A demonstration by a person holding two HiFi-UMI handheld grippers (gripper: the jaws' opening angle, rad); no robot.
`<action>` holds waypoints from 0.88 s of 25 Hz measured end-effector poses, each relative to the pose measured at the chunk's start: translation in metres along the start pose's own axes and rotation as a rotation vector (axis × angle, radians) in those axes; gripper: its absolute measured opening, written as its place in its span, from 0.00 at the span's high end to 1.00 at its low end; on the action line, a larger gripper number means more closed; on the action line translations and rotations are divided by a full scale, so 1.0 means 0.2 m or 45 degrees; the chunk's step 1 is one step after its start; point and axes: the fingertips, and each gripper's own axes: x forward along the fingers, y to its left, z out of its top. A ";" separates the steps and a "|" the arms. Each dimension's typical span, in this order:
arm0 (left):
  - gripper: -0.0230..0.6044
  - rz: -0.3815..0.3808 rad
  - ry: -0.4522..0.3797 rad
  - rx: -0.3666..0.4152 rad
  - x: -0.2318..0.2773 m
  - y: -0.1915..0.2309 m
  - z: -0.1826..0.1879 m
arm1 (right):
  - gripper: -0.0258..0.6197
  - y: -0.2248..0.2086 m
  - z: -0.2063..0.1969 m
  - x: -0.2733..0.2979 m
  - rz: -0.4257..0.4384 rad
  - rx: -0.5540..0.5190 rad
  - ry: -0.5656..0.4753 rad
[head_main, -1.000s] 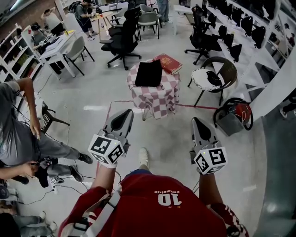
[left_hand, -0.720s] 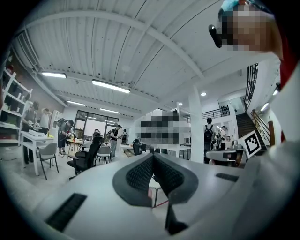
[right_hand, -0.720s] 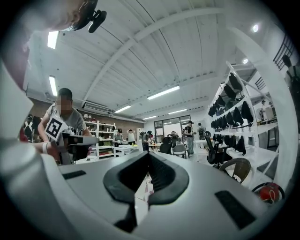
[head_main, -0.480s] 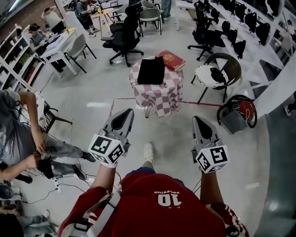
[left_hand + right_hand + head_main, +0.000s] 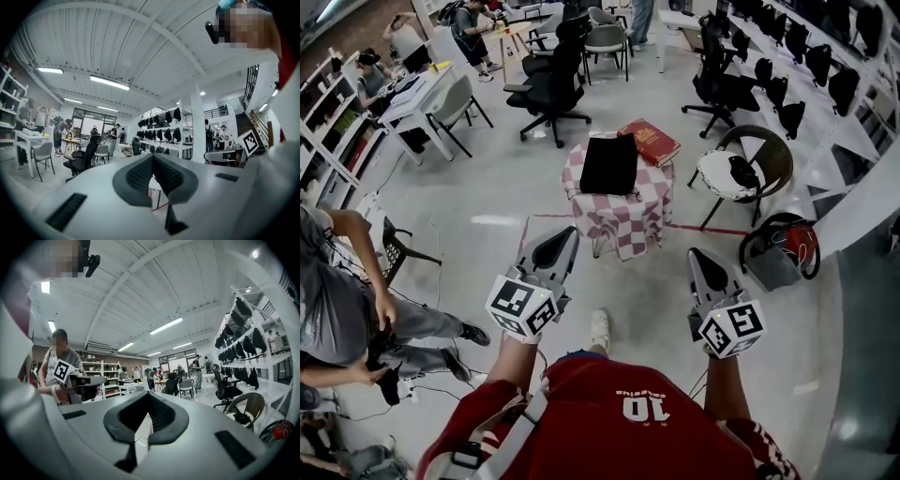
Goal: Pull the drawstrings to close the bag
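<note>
A flat black bag (image 5: 608, 164) lies on a small table with a pink-and-white checked cloth (image 5: 623, 214), some way ahead on the floor. Its drawstrings are too small to make out. My left gripper (image 5: 569, 233) and right gripper (image 5: 697, 254) are held out level in front of me, side by side, both short of the table and touching nothing. In the left gripper view the left gripper (image 5: 152, 157) has its pads together with nothing between them. The right gripper (image 5: 149, 395) looks the same in the right gripper view.
A red book (image 5: 649, 141) lies on the table's far right corner. A wicker chair (image 5: 741, 167) and a grey bin (image 5: 776, 251) stand to the right. A black office chair (image 5: 551, 89) stands behind the table, and a crouching person (image 5: 342, 305) is at the left.
I have stepped forward: the table and bag sit a little nearer in the head view, and both grippers have advanced with me. Both stay shut.
</note>
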 end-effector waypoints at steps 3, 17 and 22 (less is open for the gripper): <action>0.95 -0.013 0.002 -0.006 0.12 0.10 0.01 | 0.94 -0.07 0.04 0.12 -0.014 -0.003 -0.006; 0.95 -0.068 0.012 -0.029 0.57 0.64 0.03 | 0.94 -0.25 0.18 0.73 -0.027 -0.005 -0.100; 0.95 -0.091 0.016 -0.030 0.67 0.81 0.00 | 0.94 -0.31 0.10 0.93 -0.095 0.000 -0.060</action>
